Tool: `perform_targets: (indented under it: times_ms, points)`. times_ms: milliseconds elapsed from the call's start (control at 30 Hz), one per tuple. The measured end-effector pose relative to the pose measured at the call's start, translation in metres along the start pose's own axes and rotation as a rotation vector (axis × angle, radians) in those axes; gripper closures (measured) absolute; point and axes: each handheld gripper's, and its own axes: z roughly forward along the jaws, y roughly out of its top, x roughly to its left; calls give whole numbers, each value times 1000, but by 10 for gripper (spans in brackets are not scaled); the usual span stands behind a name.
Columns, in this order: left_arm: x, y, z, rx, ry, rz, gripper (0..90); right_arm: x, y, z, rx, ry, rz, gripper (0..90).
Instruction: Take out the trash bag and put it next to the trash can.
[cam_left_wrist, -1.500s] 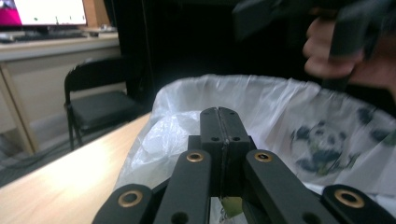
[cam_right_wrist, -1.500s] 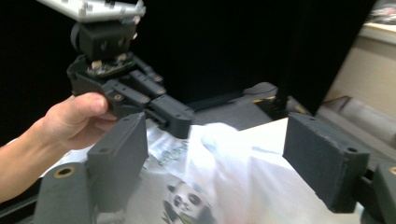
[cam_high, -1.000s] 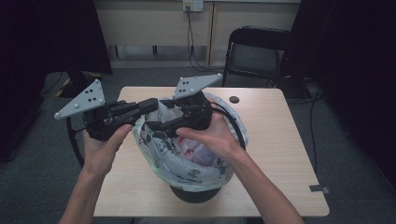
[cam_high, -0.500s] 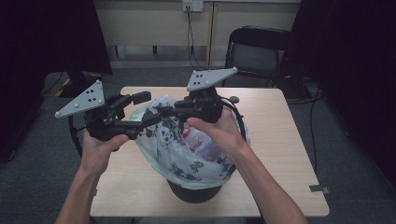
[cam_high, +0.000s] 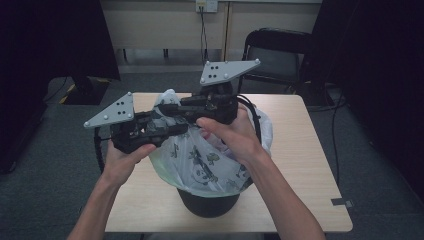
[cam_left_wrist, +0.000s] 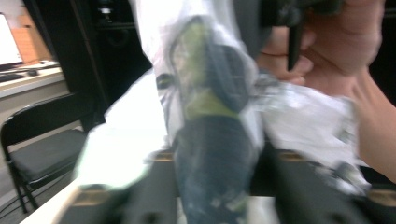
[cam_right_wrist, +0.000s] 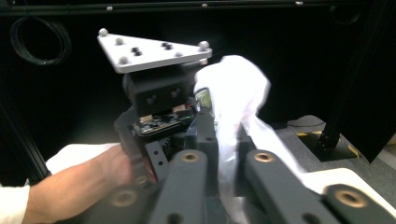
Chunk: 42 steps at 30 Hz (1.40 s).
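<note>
The printed plastic bag (cam_high: 200, 160) lines the black bin (cam_high: 207, 202) at the table's (cam_high: 310, 165) near edge, its top now drawn higher than half a second ago. The left gripper (cam_high: 172, 131), jaws just closing, clamps bunched plastic. The right gripper (cam_high: 167, 110) pinches it alongside.

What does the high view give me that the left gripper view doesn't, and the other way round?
High view: the black bin standing on the table, with the left gripper and right gripper both up at the gathered top of the bag.
Left gripper view: a close, blurred look at the bag's plastic bunched between that gripper's own jaws.
Both: the printed bag and the right hand.
</note>
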Motion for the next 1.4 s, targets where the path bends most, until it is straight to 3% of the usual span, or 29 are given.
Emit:
perform_targets:
  times_ms: [33, 100, 133, 267, 367, 533, 700, 933, 1067, 1167, 1400]
  points:
    - [-1, 0, 0, 3, -1, 11, 780, 0, 0, 0, 0, 0, 0, 853]
    - [-1, -2, -2, 12, 9, 17, 853, -1, 1, -4, -8, -21, 8, 606]
    - [-1, -3, -3, 13, 10, 17, 862, -2, 4, -10, -24, -60, 19, 481]
    - [5, -5, -12, -19, 33, -3, 865, -2, 8, -20, -33, -94, 24, 379]
    - [12, -2, -24, -44, 64, -12, 865, 0, 10, -35, -27, -154, 17, 340]
    - [14, 2, -33, -64, 87, -9, 865, 6, 10, -45, -31, -166, 14, 316]
    - [13, 4, -34, -49, 106, -2, 865, 11, 6, -62, -76, -164, 17, 299]
    - [16, 3, -36, -49, 108, -5, 865, 10, 7, -96, -120, -234, 10, 282]
    - [19, 4, -39, -63, 117, -13, 865, 6, -5, -107, -95, -257, 30, 238]
    - [20, 7, -41, -75, 124, -18, 866, 2, -17, -112, -88, -288, 60, 156]
    - [26, 10, -47, -90, 138, -38, 866, -4, -39, -114, -61, -251, 78, 155]
